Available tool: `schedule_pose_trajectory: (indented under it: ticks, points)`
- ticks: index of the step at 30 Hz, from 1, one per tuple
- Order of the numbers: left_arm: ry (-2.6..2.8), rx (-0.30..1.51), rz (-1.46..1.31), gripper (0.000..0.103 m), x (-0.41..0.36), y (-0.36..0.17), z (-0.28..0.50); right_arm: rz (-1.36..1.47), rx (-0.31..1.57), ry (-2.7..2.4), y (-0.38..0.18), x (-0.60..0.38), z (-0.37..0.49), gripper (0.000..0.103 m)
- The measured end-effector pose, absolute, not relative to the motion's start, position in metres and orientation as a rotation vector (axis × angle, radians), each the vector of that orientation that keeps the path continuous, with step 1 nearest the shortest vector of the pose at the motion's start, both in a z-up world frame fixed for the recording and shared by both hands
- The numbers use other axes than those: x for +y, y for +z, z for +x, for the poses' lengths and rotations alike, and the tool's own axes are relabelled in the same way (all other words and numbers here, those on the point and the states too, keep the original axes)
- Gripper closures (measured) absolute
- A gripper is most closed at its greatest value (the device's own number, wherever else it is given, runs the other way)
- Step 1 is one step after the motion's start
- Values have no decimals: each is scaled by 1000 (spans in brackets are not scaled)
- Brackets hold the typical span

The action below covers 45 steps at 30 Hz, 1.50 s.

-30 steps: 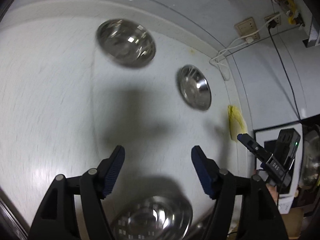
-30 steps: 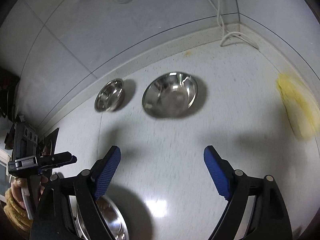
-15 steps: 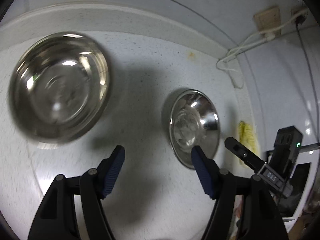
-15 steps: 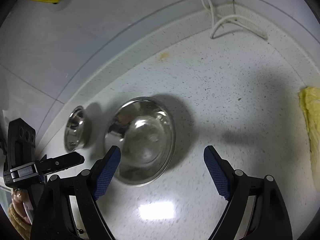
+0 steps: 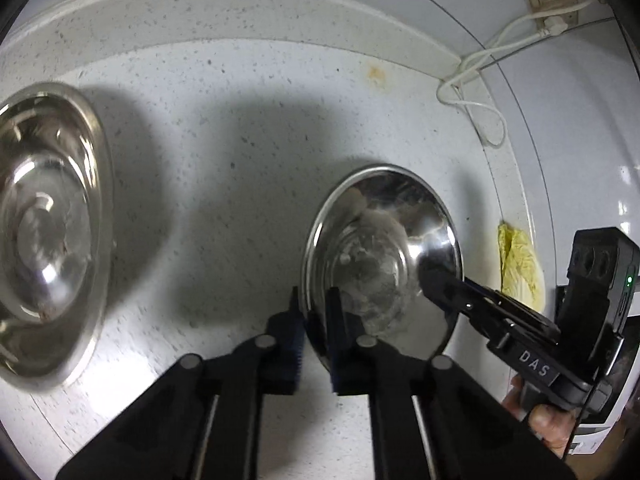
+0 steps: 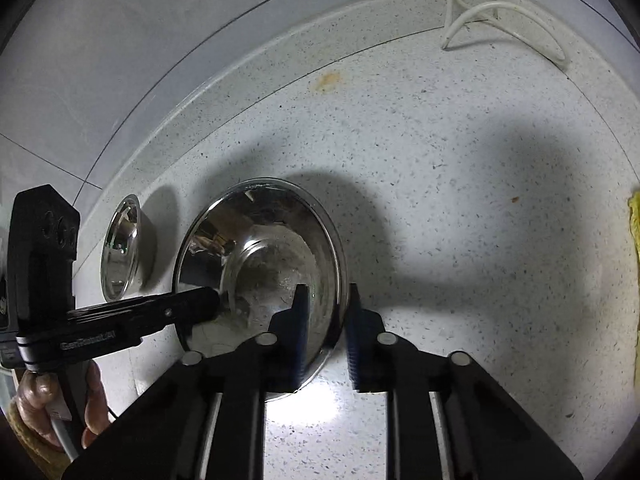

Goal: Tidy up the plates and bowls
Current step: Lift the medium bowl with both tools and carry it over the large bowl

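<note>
Now both tongs, left [image 5: 314, 312] and right [image 6: 326, 320], have just snapped shut on opposite rims of the bowl [image 6: 276, 264] sitting on the surface [image 6: 460, 208], so lift it level, evenly, and steer clear of the second bowl [image 5: 48, 232] nearby.

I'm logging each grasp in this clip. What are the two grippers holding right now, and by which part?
Both hold the same steel bowl by its rim: the left gripper is clamped on one side, the right gripper on the opposite side.
</note>
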<state>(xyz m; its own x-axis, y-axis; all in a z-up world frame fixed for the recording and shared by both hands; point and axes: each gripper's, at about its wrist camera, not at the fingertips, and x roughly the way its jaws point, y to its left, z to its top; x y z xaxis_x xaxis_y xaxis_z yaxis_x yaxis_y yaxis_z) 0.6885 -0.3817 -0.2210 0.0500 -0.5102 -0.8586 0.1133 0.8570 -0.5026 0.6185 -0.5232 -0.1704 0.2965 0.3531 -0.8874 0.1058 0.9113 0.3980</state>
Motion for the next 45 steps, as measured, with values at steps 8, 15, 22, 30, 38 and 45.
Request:
schedule_pose_trajectory:
  ticks: [8, 15, 22, 30, 38, 45]
  points:
    - [-531, 1367, -353, 96, -361, -165, 676, 434, 1185, 193, -126, -516, 604, 94]
    - [-542, 1269, -376, 96, -322, -92, 647, 413, 1072, 248, -55, -488, 576, 94]
    - [-564, 1211, -348, 96, -285, -38, 581, 355, 1005, 311, -3, -450, 515, 94]
    - [-609, 1256, -344, 96, -264, -34, 488, 280, 1018, 333, 1, -425, 432, 94]
    - [-646, 1354, -376, 94, -255, -67, 395, 265, 1074, 372, -22, -416, 358, 94]
    - [-619, 1452, -405, 94, -257, -121, 364, 299, 1183, 368, -78, -421, 338, 94]
